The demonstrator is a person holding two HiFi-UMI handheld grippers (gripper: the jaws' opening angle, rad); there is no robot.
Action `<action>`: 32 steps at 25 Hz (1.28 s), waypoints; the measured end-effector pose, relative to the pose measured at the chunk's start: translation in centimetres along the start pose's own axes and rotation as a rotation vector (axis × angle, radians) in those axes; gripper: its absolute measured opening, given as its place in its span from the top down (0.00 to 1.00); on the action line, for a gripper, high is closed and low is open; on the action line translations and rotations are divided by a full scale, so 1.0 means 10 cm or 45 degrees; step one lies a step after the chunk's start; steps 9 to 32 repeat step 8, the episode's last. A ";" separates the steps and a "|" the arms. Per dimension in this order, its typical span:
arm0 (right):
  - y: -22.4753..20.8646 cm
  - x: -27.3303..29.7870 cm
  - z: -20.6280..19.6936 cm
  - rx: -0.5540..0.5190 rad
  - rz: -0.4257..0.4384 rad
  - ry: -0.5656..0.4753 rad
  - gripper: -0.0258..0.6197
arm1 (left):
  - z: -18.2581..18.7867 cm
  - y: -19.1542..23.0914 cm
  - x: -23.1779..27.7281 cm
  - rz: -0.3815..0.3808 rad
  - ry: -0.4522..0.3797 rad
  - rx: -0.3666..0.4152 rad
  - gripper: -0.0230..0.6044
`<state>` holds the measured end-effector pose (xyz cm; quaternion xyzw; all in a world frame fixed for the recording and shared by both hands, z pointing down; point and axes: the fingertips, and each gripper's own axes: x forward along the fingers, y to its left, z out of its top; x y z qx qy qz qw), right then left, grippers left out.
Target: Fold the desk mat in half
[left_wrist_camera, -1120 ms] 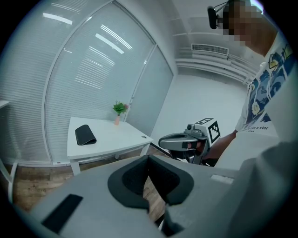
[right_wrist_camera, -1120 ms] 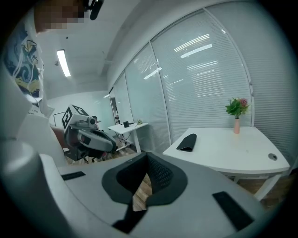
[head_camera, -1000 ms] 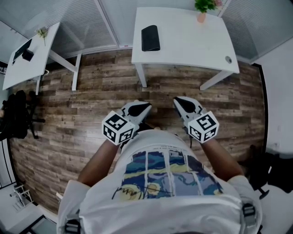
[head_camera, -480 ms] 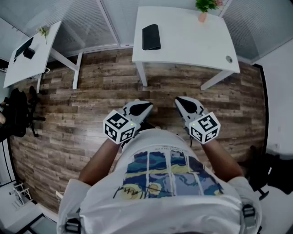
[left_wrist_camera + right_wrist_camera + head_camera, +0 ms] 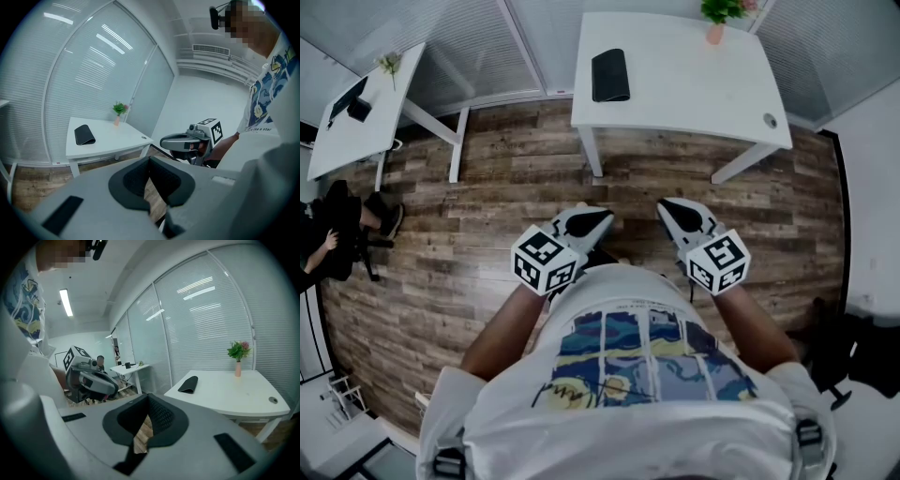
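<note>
Though the black-and-white square markers on the cube of each gripper form patterns, they spell no words, and the small line of print on the person's shirt is too small to read. The desk mat lies on the left part of the white table, well away from both grippers, with its long axis running from the near edge towards the far one. It is black, matt and oblong with rounded corners, and from the right gripper view it looks doubled over. A small potted plant stands at the table's far edge. The left gripper and right gripper are held close to the person's body above the wood-plank floor, each with its jaws pressed together on nothing.
</note>
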<state>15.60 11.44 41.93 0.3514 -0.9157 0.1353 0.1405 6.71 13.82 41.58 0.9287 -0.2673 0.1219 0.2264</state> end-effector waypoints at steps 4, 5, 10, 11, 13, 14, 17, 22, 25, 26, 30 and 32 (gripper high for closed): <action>0.01 0.03 0.01 -0.018 0.014 -0.014 0.96 | -0.02 0.01 -0.01 0.004 0.004 -0.002 0.96; 0.01 0.05 0.01 -0.019 0.014 -0.013 0.96 | -0.01 0.02 -0.01 0.004 0.005 -0.002 0.96; 0.01 0.11 0.02 -0.023 0.012 -0.008 0.96 | 0.00 0.08 -0.02 0.002 0.004 -0.004 0.96; 0.01 0.11 0.02 -0.023 0.012 -0.008 0.96 | 0.00 0.08 -0.02 0.002 0.004 -0.004 0.96; 0.01 0.11 0.02 -0.023 0.012 -0.008 0.96 | 0.00 0.08 -0.02 0.002 0.004 -0.004 0.96; 0.01 0.11 0.02 -0.023 0.012 -0.008 0.96 | 0.00 0.08 -0.02 0.002 0.004 -0.004 0.96; 0.01 0.11 0.02 -0.023 0.012 -0.008 0.96 | 0.00 0.08 -0.02 0.002 0.004 -0.004 0.96; 0.01 0.11 0.02 -0.023 0.012 -0.008 0.96 | 0.00 0.08 -0.02 0.002 0.004 -0.004 0.96; 0.01 0.11 0.02 -0.023 0.012 -0.008 0.96 | 0.00 0.08 -0.02 0.002 0.004 -0.004 0.96; 0.01 0.11 0.02 -0.023 0.012 -0.008 0.96 | 0.00 0.08 -0.02 0.002 0.004 -0.004 0.96; 0.01 0.11 0.02 -0.023 0.012 -0.008 0.96 | 0.00 0.08 -0.02 0.002 0.004 -0.004 0.96; 0.01 0.11 0.02 -0.023 0.012 -0.008 0.96 | 0.00 0.08 -0.02 0.002 0.004 -0.004 0.96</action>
